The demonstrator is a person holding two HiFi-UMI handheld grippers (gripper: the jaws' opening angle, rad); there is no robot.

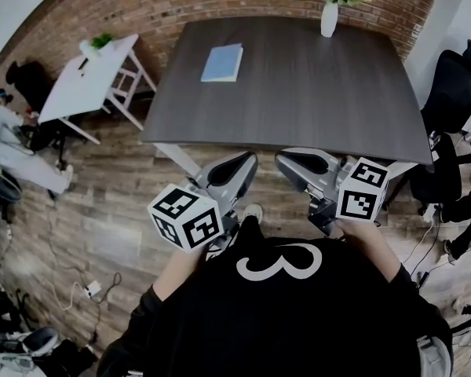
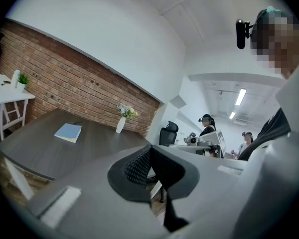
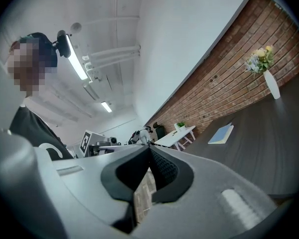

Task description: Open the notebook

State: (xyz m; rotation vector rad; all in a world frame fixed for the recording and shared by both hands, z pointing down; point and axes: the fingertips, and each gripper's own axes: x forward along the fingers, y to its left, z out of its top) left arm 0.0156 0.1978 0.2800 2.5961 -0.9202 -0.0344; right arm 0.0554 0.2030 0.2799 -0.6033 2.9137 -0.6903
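In the head view the blue notebook (image 1: 222, 62) lies closed far back on the dark table (image 1: 298, 93), well apart from the left gripper (image 1: 239, 165) and right gripper (image 1: 287, 163), while the left gripper view shows jaws together, empty, and the right gripper view likewise, with the notebook's detail too small to make out.

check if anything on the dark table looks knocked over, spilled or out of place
Nothing stands out. The blue notebook lies flat and closed on the dark table, and the white vase stands upright near the table's far edge. No spill or damage shows on the tabletop.
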